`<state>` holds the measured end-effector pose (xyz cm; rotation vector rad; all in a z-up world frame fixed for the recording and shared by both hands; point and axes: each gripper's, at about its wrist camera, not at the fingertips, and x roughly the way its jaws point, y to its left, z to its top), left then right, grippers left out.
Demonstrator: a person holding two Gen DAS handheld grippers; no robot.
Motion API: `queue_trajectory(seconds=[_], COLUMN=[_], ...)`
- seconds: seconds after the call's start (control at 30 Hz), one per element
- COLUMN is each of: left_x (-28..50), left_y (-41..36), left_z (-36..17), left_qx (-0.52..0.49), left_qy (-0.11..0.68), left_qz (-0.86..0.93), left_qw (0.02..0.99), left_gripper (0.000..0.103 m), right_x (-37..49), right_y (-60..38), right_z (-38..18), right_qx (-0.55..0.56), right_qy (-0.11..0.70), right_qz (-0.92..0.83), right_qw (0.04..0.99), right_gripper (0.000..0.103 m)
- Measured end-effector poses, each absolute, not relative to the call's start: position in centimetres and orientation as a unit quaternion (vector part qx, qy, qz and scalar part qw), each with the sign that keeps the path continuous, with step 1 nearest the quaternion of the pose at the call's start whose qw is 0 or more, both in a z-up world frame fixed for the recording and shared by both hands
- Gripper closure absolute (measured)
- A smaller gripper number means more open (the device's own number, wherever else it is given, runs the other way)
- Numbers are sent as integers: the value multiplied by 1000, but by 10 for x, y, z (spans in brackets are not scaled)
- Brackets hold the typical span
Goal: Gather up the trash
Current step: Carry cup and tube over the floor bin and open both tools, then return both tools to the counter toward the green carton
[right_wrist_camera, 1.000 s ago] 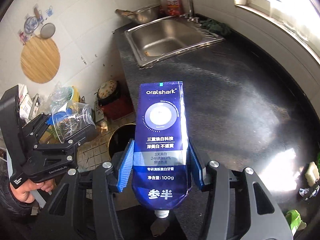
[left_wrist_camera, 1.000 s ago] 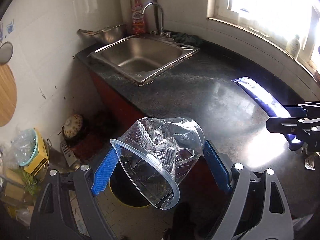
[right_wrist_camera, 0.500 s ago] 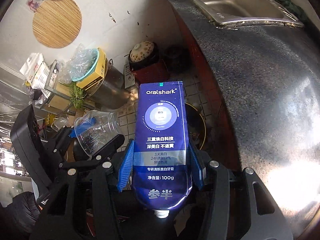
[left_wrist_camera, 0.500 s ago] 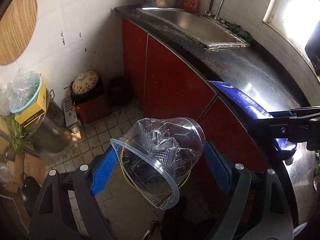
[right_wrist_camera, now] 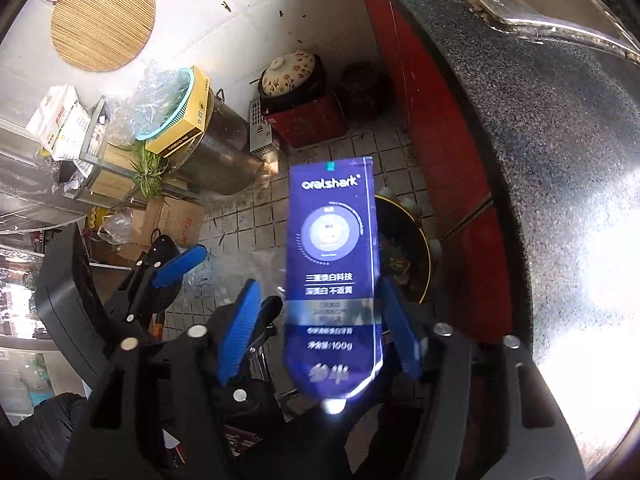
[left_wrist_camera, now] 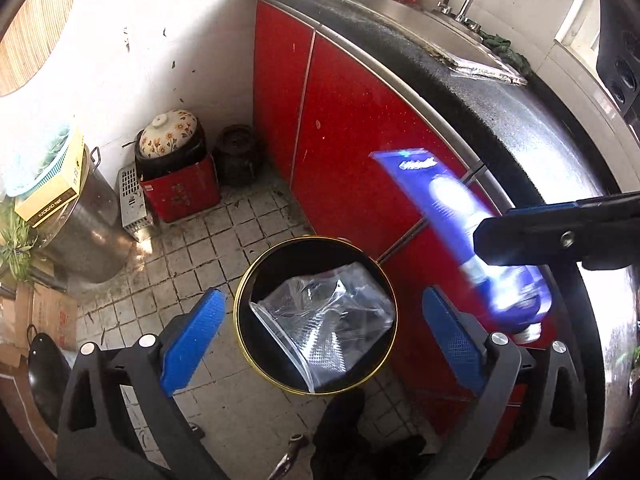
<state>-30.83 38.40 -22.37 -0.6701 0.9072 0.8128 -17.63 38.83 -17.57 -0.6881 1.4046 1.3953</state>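
My left gripper [left_wrist_camera: 322, 338] hangs over a black bin with a yellow rim [left_wrist_camera: 236, 312] on the tiled floor. Its jaws are opening wide and grip nothing. The crumpled clear plastic cup [left_wrist_camera: 324, 328] is free of the pads and lies in the bin's mouth. In the right wrist view the blue Oralshark toothpaste pouch [right_wrist_camera: 332, 272] stands blurred between the blue pads of my right gripper [right_wrist_camera: 320, 332]. Those jaws are opening, and a gap shows at the left pad. The bin [right_wrist_camera: 424, 236] is partly hidden behind the pouch. The left wrist view shows the pouch [left_wrist_camera: 460, 216] beside the bin.
Red cabinet doors [left_wrist_camera: 360, 140] and the black counter edge [left_wrist_camera: 520, 128] run along the right, with the sink [left_wrist_camera: 460, 36] beyond. A floral-lidded pot on a red box [left_wrist_camera: 176, 176], a steel pot [left_wrist_camera: 88, 232], cardboard boxes [right_wrist_camera: 172, 220] and a dark wok [left_wrist_camera: 44, 384] crowd the floor on the left.
Both grippers dropped from above the counter to over the floor bin. The left jaws widened and the cup fell into the bin. The right jaws widened off the pouch.
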Motion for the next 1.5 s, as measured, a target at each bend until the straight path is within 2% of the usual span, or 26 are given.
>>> queue_trajectory(seconds=[0.3,0.5,0.63,0.77,1.13,1.3,1.5], left_x=[-310,-287,-252,-193,-3,36,42], left_y=[378,361,340,305,116,36,-25], left_z=[-215,-178,-141,-112,-60,-43,-42], left_qx=[-302,-263,-237,-224,-48,-12,36], left_qy=[425,416,398,389,400,396,395], left_qz=[374,362,330,244,-42,-125,-189], left_qw=[767,792,822,860,914,910,899], left_gripper=[7,7,7,7,7,7,7], right_x=[-159,-130,-94,-44,53,53,41], right_y=[378,341,293,219,-60,-163,-245], right_z=[-161,-124,-89,-53,11,21,17], right_qx=[-268,-238,-204,-163,-29,25,67], right_qy=[581,566,547,526,480,467,467], right_qz=[582,579,556,501,237,146,84], right_qw=[502,538,592,668,844,872,878], right_gripper=[30,29,23,23,22,22,22])
